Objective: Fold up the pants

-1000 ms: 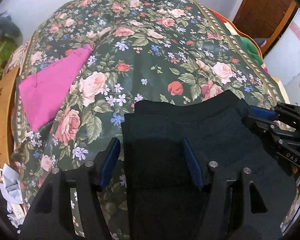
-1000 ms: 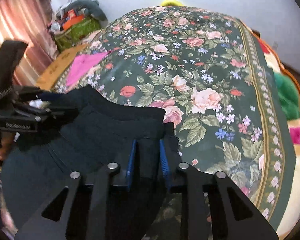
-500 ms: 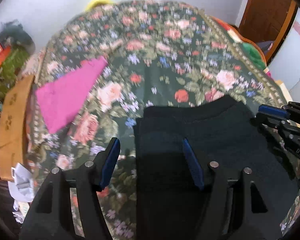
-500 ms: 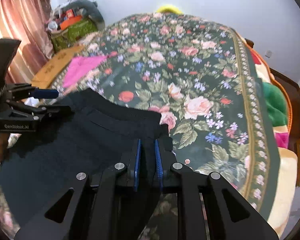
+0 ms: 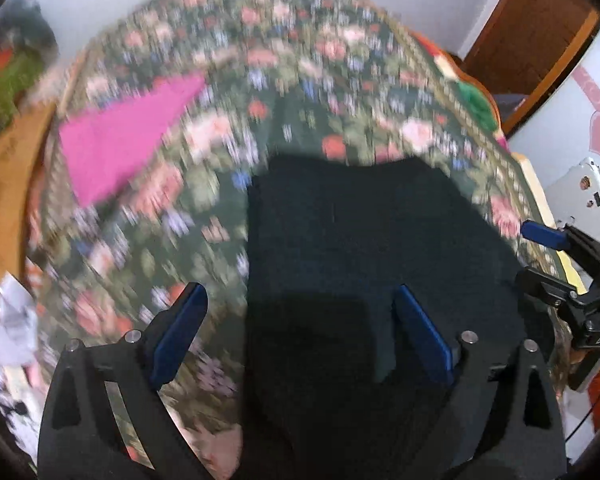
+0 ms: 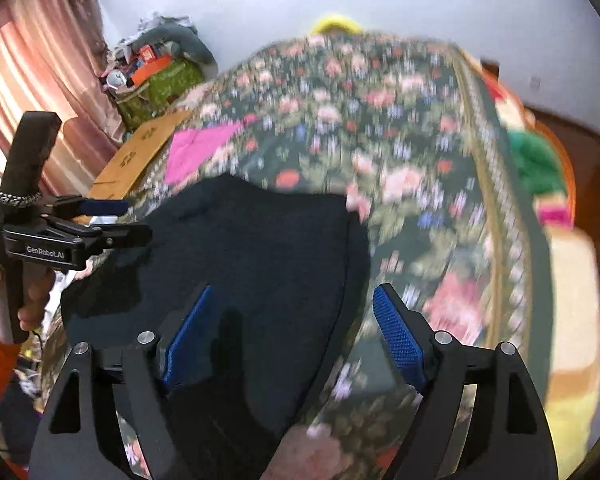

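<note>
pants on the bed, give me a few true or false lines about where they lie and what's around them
1. The dark pants lie on a flowered bedspread. True.
2. The right gripper is clamped on the pants. False: its jaws are opening, pads clear of the cloth.
3. A pink cloth lies on the bedspread apart from the pants. True.
4. The pink cloth is on top of the pants. False: flowered bedspread shows between them.
5. The left gripper pinches the pants. False: its jaws are opening, with the pants' edge below them.
</note>
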A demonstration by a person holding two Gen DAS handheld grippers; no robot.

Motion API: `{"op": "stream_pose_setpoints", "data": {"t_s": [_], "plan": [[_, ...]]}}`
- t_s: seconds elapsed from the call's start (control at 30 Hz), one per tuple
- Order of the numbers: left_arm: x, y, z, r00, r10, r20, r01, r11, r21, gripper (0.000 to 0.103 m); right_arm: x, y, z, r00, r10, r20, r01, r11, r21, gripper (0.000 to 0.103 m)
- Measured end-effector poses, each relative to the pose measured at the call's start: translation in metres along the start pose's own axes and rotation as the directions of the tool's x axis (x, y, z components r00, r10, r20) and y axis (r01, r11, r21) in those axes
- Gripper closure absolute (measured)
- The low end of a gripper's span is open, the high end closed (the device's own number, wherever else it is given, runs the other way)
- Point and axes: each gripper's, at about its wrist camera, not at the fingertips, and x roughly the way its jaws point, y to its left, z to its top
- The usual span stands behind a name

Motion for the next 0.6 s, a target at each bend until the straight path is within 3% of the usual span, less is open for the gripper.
{"op": "stream_pose_setpoints", "data": {"t_s": [0.07, 0.2, 0.4, 0.53, 0.6], "plan": [[0.011, 0.002, -0.004, 0.999, -0.036, -0.038, 0.035, 0.999, -0.027, 0.007, 0.012, -0.005, -0.005, 0.999, -0.011, -0.046, 0.012, 1.0, 0.019, 0.025], [0.03, 0.01, -0.003, 0.981, -0.169, -0.1, 0.155, 0.979, -0.136, 0.006, 0.026, -0.019, -0.008, 0.994, 0.063, -0.087, -0.054, 0.993, 0.1, 0.022], [0.037, -0.002, 0.005, 0.979, -0.171, -0.114, 0.16, 0.982, -0.101, 0.006, 0.046, -0.029, -0.003, 0.973, 0.197, -0.12, -0.175, 0.969, 0.173, 0.022], [0.04, -0.003, 0.012, 0.975, -0.19, -0.118, 0.178, 0.979, -0.099, 0.014, 0.053, -0.028, 0.002, 0.954, 0.262, -0.144, -0.233, 0.953, 0.194, 0.042], [0.037, 0.001, 0.015, 0.977, -0.19, -0.102, 0.18, 0.979, -0.099, 0.029, 0.055, -0.027, 0.005, 0.95, 0.271, -0.154, -0.24, 0.951, 0.195, 0.056]]}}
